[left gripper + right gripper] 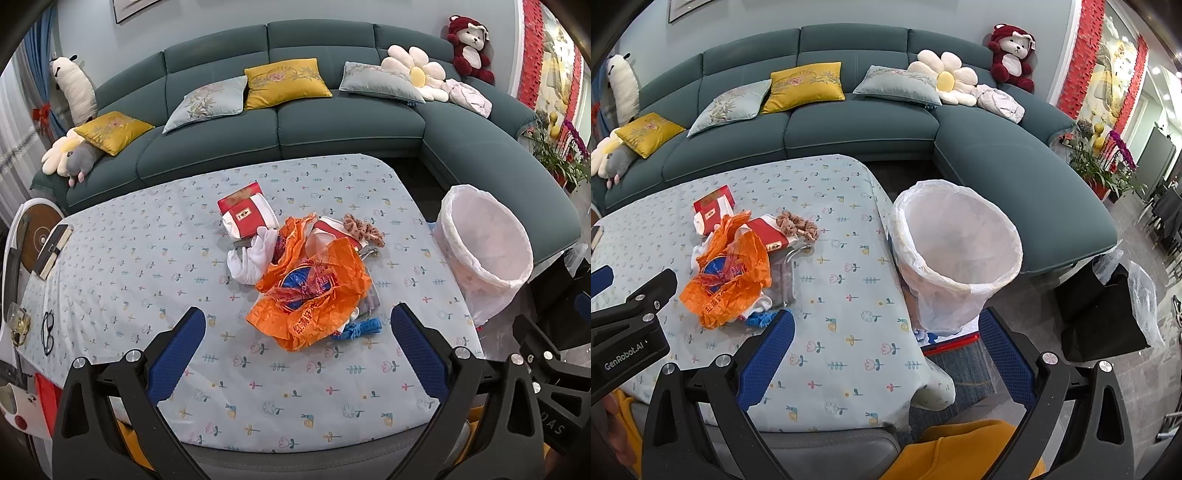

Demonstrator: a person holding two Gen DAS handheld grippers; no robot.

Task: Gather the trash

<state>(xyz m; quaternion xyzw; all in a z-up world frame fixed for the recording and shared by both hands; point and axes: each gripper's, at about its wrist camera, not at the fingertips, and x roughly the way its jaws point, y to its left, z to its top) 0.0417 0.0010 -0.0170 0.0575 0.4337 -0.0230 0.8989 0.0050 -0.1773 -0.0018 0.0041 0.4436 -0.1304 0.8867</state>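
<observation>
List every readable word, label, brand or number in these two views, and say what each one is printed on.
"GenRobot.AI": white print on the black body of the left gripper, seen in the right wrist view.
Orange plastic bag: red and blue print, too crumpled to read.
Red packets: small label, too blurred to read.
Letters on the right gripper's body at the left wrist view's edge: cut off, unreadable.

Pale blue tablecloth (pixel 147 258), dotted all over with tiny pink, yellow and teal flowers. On it, a bright orange plastic bag (pixel 314 291) with a blue-and-red print, two red-and-white packets (pixel 247 216), a white sock (pixel 251 262), a tan scrunchie (pixel 360 225), a small blue scrap (pixel 360 328). The bin (pixel 956 254) wears a translucent white liner. Behind, a dark teal sofa (pixel 332 122) carries mustard-yellow and pale grey-blue embroidered cushions, a cream flower cushion (pixel 417 72) with a yellow centre, and a red-and-white teddy bear (pixel 469 46). Gripper pads (pixel 177 354) blue, frames black.
</observation>
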